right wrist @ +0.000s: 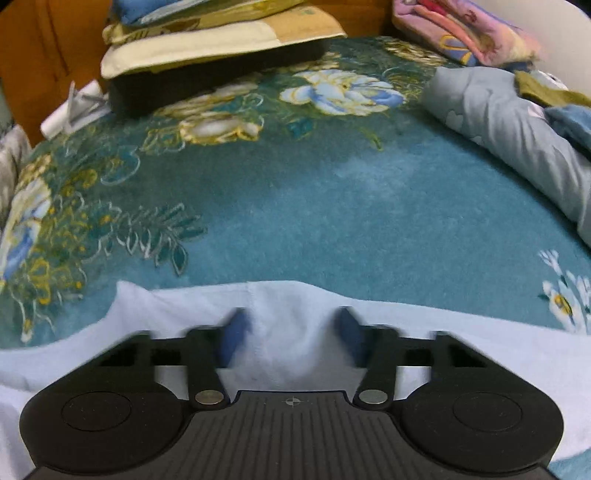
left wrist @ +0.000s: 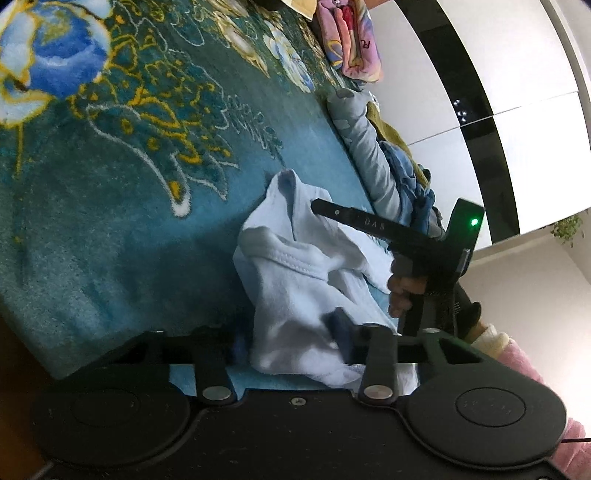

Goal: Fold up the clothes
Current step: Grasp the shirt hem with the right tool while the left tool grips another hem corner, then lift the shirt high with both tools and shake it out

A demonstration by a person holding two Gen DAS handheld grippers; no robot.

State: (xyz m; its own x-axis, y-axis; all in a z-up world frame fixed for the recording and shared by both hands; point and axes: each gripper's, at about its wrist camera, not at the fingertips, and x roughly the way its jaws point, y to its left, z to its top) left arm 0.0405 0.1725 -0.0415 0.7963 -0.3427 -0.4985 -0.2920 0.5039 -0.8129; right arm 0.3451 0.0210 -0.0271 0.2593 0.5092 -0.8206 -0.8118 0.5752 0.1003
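**White garment bunched on the teal bed cover, both claws at it**

White cotton, crumpled into soft ridges, lies on a teal floral blanket that covers the bed. This white garment sits near the blanket's edge, beside a rolled grey quilt with blue and olive clothes heaped along it.

From the left wrist view, the left claw has its blue-padded fingers spread wide, with a lifted fold of the garment standing between them; the cloth touches the right pad, but the jaws are not clenched on it. Just beyond, the right claw shows from the side as a black arm held by a hand, its tip resting at the upper part of the same garment.

From the right wrist view, the right claw stands released, its two blue pads well apart, and the white garment spreads flat beneath and between them, its near edge running across the blanket. The pads are blurred.

At the head of the bed lies a stack of cushions, cream and tan over dark. A pink patterned blanket, folded, rests at the far corner beside the grey quilt.
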